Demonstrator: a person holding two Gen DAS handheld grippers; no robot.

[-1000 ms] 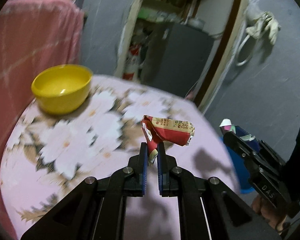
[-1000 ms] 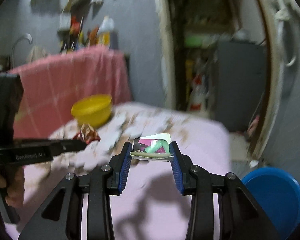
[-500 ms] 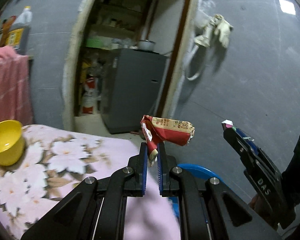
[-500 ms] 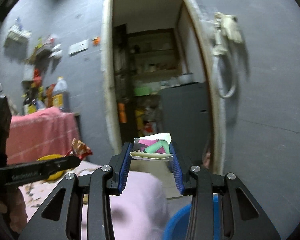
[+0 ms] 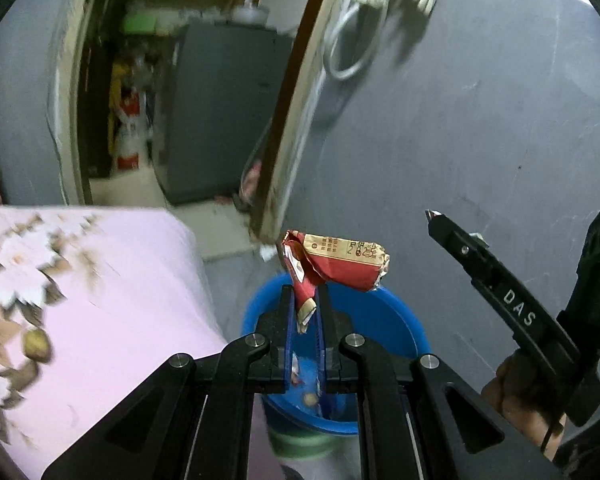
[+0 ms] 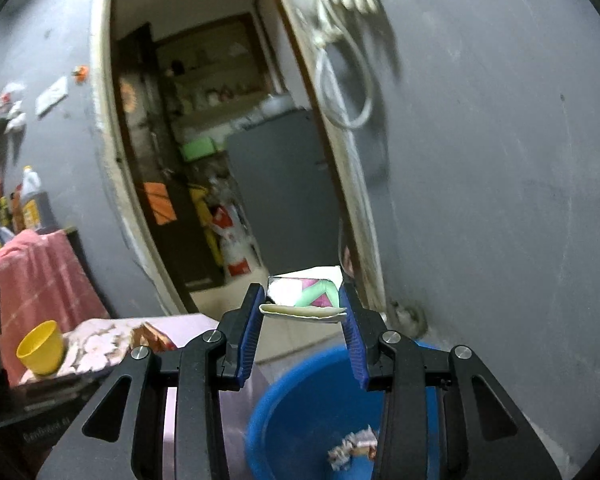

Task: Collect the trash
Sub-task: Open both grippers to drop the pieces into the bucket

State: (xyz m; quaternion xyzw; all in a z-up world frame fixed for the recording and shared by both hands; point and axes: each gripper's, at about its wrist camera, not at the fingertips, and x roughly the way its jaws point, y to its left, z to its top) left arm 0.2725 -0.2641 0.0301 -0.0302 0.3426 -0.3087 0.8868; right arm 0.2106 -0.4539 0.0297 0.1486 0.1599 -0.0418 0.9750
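Red crumpled foil wrapper pinched in left gripper, small pink-green carton clamped in right gripper, both above round blue plastic bin. Carrying step; next, release over bin.

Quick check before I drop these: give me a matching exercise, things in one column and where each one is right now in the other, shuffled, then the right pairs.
Things:
1. red wrapper
2. folded carton
3. yellow bowl
4. blue bin

Places:
A. on the floral tablecloth
B. on the floor, below both grippers
C. pinched in the left gripper
D. clamped in the right gripper

Pairs: 1-C, 2-D, 3-A, 4-B
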